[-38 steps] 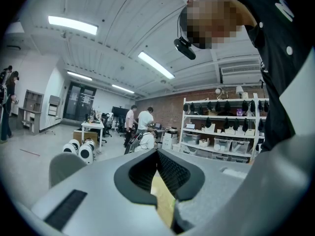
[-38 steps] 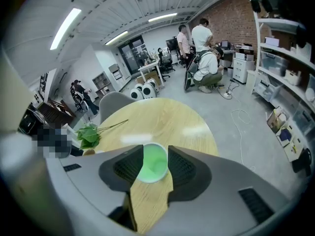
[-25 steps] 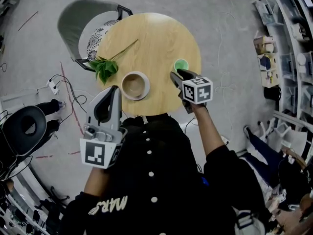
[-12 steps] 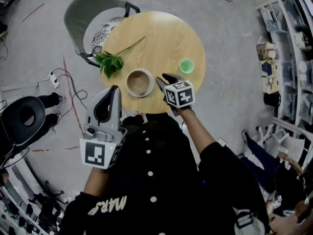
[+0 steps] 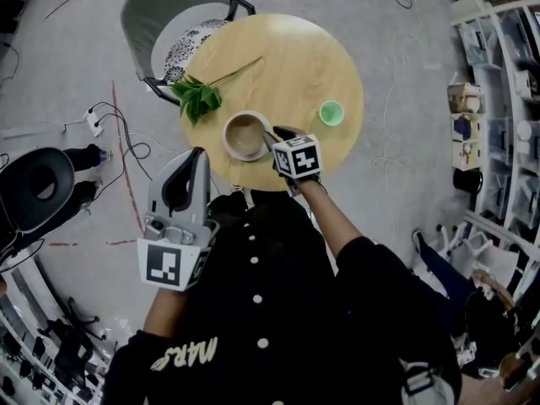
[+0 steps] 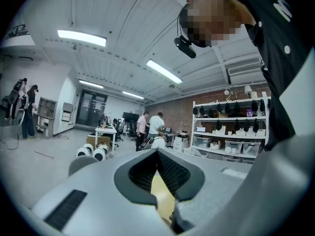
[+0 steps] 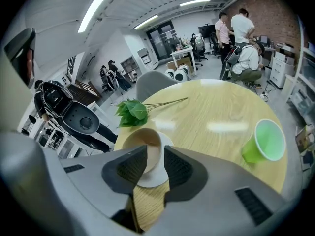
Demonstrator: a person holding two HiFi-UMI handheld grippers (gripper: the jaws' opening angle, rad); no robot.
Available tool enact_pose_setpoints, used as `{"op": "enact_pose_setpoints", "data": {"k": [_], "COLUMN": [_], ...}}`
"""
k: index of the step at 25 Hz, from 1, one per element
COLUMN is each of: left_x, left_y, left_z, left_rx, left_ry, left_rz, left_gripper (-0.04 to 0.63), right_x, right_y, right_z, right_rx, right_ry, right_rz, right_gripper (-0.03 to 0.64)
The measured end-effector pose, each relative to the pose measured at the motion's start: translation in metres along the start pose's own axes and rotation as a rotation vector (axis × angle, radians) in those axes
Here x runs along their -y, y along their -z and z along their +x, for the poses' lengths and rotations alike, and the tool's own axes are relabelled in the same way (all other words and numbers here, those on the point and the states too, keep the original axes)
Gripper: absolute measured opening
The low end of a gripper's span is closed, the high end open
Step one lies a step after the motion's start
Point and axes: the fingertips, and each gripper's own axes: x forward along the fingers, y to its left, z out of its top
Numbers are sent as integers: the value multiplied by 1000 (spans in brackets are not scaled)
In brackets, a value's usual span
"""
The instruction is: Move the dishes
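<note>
Bowl (image 5: 245, 133) (image 7: 140, 137): beige, round, upright, seated on a white plate (image 5: 240, 158) (image 7: 153, 180); the pair stands on the round wooden table (image 5: 295, 57) (image 7: 211, 107), close to the table's near edge and a little left of its middle. Right gripper (image 5: 274, 135) (image 7: 155, 147): angled down over the table's near edge, its jaws apart and straddling the bowl's right-hand rim, one jaw over the bowl's inside and the other outside its wall. The jaws have just been closing, and a gap still shows beside the wall, so no firm pinch can be read. Green cup (image 5: 331, 113) (image 7: 266, 141): upright and open-mouthed on the table's right side, well apart from the bowl. Leafy sprig (image 5: 201, 99) (image 7: 132, 112): lying flat, leaves at the table's left edge, thin stem running in toward the table's middle. Chair (image 5: 156, 11) (image 7: 150, 85): grey shell back and patterned seat, pushed in at the table's far left. Left gripper (image 5: 197, 154) (image 6: 157, 154): held level off the table's near-left edge, above the floor, its jaws brought together at the tips with nothing between them. Black top with white buttons (image 5: 261, 310): worn by the person holding both grippers, filling the lower part of the head view on the near side of the table. Shelving (image 5: 506, 74): loaded with boxes and small items, on the floor well to the table's right.
</note>
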Motion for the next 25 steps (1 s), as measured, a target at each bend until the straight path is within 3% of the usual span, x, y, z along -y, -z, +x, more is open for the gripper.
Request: {"op": "enact_pose_setpoints", "data": {"k": [8, 12, 15, 25], "left_x": [-1, -5, -10, -9], "left_y": [6, 17, 24, 26], "left_z": [-8, -14, -15, -17], "left_rx": [2, -46, -60, -64], "left_ry": [-9, -13, -18, -21], "left_rz": [-9, 43, 38, 33], "left_gripper": [3, 3, 3, 3], "right_x": [-1, 0, 0, 6], "right_y": [20, 24, 27, 28], "right_z": [30, 41, 50, 52], "right_rx": [-72, -97, -117, -155], "right_ry": [-1, 0, 4, 74], "right_rz": [40, 56, 59, 68], "right_gripper": [100, 90, 84, 9]}}
